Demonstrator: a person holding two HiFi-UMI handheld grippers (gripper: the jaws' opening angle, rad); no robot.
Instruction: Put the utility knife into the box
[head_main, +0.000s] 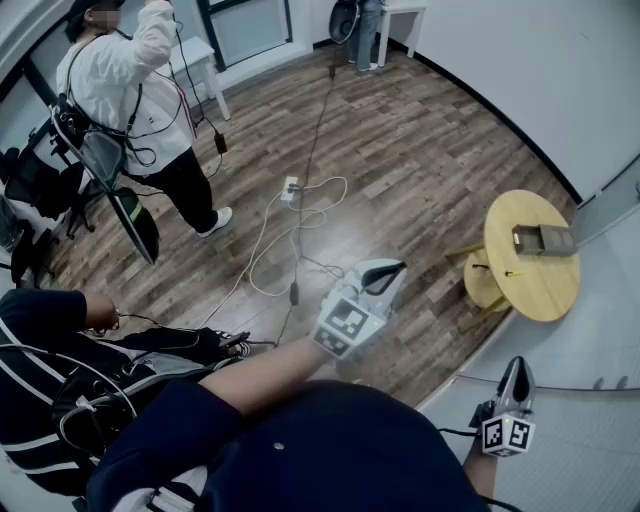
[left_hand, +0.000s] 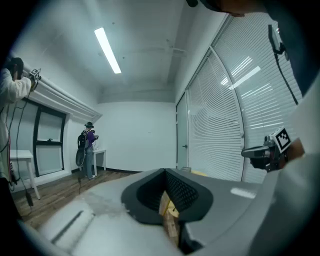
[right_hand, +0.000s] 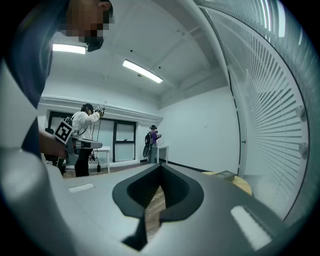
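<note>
Hanging over the brown wood-plank floor (head_main: 420, 150), both grippers carry nothing. The left gripper (head_main: 388, 268), a grey two-jaw tool with a square-marker cube, sits at the middle of the head view, at the end of an arm in a dark navy sleeve (head_main: 180, 420). Its own view shows the black-padded jaws pressed together with only a thin slit between them and nothing caught there. The right gripper (head_main: 517, 368), of the same make, is at 5 o'clock in the head view, and its jaws are likewise closed on nothing.

A round light-wood table (head_main: 545, 295) stands at 3 o'clock, next to the pale wall. On it, toward its 3 o'clock edge, rests a small open grey-brown box (head_main: 543, 240). A thin yellow utility knife (head_main: 513, 273) lies on the tabletop at 7 o'clock from the box, near it but apart and outside it; it is too small to show detail. Both grippers are well apart from the table.

A white power strip (head_main: 290, 188) with looping white cables lies on the floor at 11 o'clock from the left gripper. A person in a white jacket (head_main: 130, 70) stands at 10 o'clock, and a person in a dark striped top (head_main: 40, 340) is at 8 o'clock.
</note>
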